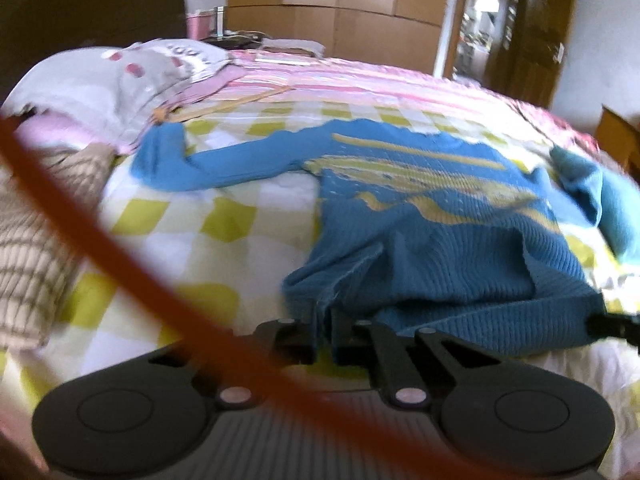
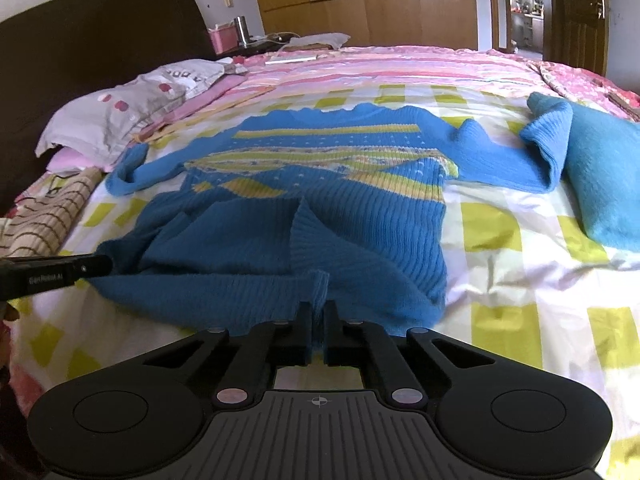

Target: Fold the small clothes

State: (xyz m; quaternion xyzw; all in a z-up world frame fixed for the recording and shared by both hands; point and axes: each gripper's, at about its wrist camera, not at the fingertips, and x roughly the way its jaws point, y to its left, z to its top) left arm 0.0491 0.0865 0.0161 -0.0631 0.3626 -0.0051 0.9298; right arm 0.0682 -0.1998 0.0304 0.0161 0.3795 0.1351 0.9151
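blue sweater [image 2: 320, 184] spread flat on the bed [image 2: 520, 240], centre frame. left gripper [image 1: 323, 340] and right gripper [image 2: 318, 334], jaws pinched shut on its bunched hem. could slip free or fold crooked if lifted unevenly.

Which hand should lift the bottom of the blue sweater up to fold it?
Probably both, but the right leads. The right gripper is shut on the hem of the blue sweater, looking straight up its middle. The left gripper pinches the hem's left end, off to one side.
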